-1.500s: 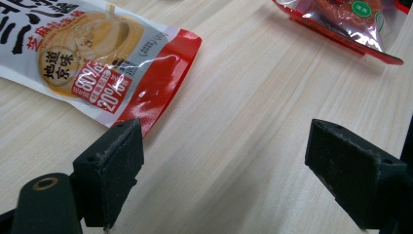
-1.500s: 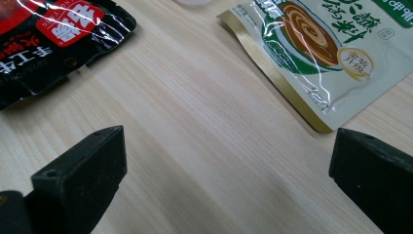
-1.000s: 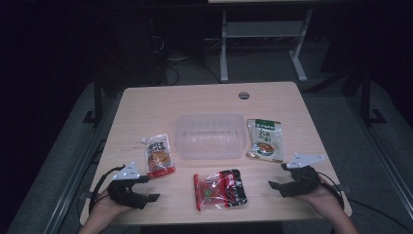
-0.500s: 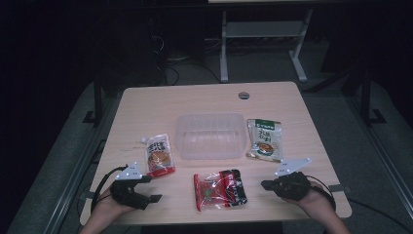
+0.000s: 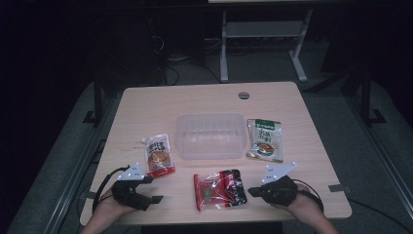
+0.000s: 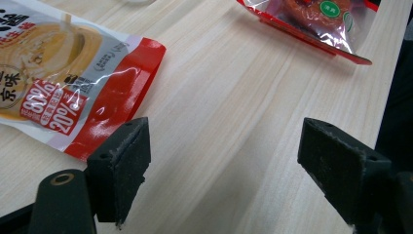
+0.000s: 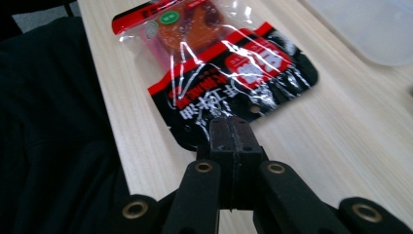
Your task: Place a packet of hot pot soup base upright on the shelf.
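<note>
Jaws pressed together, right gripper (image 7: 229, 127) meets the glossy red-and-black snack packet (image 7: 219, 58) by the desk (image 5: 204, 102) front edge; left gripper (image 6: 224, 170) spread.

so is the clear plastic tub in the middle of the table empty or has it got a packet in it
Empty. The clear plastic tub shows only its ribbed bottom; all three packets lie flat on the wooden table outside it.

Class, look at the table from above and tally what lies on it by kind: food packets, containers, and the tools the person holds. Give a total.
Food packets: 3, the orange-and-red packet, the red-and-black packet, the green packet
Clear plastic containers: 1
Hand-held grippers: 2, the left hand-held gripper, the right hand-held gripper
Total: 6
</note>
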Demonstrator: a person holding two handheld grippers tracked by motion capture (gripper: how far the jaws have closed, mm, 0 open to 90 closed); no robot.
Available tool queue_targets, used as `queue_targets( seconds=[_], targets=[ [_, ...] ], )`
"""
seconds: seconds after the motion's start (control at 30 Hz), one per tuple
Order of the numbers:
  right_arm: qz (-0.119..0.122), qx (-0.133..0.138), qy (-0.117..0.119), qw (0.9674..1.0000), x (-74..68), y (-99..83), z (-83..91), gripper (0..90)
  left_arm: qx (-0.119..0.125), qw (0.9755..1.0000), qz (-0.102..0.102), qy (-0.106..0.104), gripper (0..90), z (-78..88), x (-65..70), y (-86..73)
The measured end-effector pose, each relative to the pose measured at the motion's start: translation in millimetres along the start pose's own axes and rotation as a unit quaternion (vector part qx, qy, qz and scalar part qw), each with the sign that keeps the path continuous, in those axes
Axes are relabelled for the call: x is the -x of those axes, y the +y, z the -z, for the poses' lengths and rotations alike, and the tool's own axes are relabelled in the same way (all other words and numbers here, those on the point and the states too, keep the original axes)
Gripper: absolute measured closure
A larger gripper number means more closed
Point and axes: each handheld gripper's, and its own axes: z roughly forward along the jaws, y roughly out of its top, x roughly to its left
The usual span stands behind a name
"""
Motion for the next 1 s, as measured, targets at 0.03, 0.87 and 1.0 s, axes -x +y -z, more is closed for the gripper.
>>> queue_targets(
  seconds=[0.03, 0.87, 1.0],
  targets=[
    [0.000, 0.000, 0.000, 1.0000, 0.0, 0.0, 0.0, 89.5, 0.000, 1.0000, 0.000, 0.000, 19.3, 0.0, 0.0, 0.0],
    [0.080, -0.057, 0.046, 0.9941, -22.4, 8.4, -36.4, 89.7, -0.010, 0.9999, 0.000, -0.004, 19.3, -2.2, 0.0, -0.9],
    [0.076, -0.060, 0.032, 0.9948, -18.7, 8.3, -37.0, 89.7, -0.008, 0.9999, 0.003, -0.005, 19.3, -2.3, 1.0, -0.5]
  ],
)
